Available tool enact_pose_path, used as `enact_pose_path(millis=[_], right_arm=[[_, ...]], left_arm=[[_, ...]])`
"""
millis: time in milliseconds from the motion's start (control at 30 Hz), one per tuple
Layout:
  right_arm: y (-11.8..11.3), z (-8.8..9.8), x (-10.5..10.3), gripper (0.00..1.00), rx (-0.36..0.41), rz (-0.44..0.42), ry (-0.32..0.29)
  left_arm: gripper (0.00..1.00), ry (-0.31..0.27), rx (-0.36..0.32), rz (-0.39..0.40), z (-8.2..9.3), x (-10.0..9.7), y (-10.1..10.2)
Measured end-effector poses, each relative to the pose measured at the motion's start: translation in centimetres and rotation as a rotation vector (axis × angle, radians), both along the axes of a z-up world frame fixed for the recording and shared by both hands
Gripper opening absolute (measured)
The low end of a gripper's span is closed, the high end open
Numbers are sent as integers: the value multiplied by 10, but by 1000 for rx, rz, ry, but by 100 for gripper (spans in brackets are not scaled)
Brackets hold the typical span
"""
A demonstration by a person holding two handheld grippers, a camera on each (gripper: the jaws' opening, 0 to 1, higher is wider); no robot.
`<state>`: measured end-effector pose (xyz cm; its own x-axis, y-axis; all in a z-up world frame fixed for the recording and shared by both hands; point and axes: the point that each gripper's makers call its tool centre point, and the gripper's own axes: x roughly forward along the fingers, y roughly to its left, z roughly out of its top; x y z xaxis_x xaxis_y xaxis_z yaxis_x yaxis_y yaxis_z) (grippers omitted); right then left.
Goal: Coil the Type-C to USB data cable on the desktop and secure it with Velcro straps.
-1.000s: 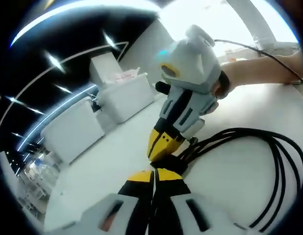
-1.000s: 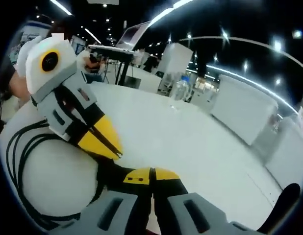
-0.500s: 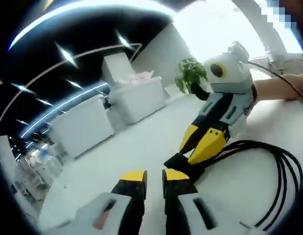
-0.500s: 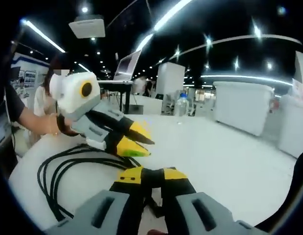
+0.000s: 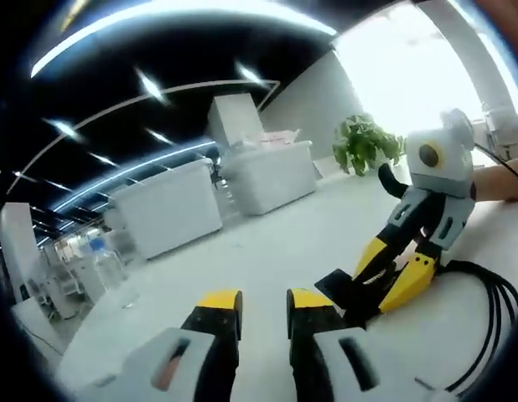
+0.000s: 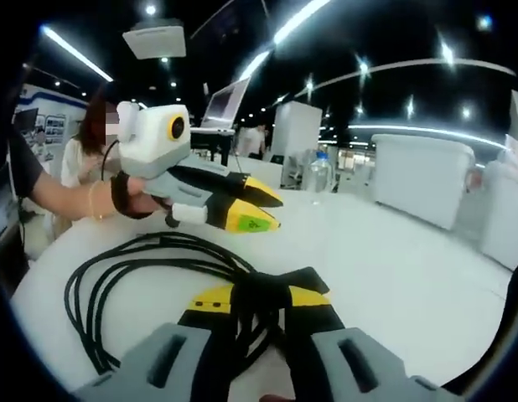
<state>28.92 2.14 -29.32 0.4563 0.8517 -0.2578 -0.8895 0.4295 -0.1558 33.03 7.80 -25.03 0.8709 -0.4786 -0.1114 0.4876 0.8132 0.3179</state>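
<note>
On the white counter (image 6: 385,251), right tongs (image 6: 259,295) clamp the coiled black cable (image 6: 150,255) at its strap (image 6: 305,278); left tongs (image 5: 253,300), apart beside the strap, should probably pull it snug.

black cable (image 6: 133,268) coiled on white desktop (image 6: 385,276), Velcro strap (image 6: 280,285) wrapped

Smooth matt white table (image 6: 410,251), black rubbery cable (image 6: 133,260), glossy yellow plastic jaws, matt black strap (image 6: 284,280)
</note>
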Motion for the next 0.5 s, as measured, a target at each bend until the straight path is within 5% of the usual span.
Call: enact_pose_path(millis=[300, 500], right_arm=[[2, 0, 0, 16, 2, -6, -8], [7, 5, 8, 7, -12, -51, -59]], left_arm=[[22, -64, -5, 37, 12, 1, 10], [22, -57, -48, 81, 14, 6, 23]])
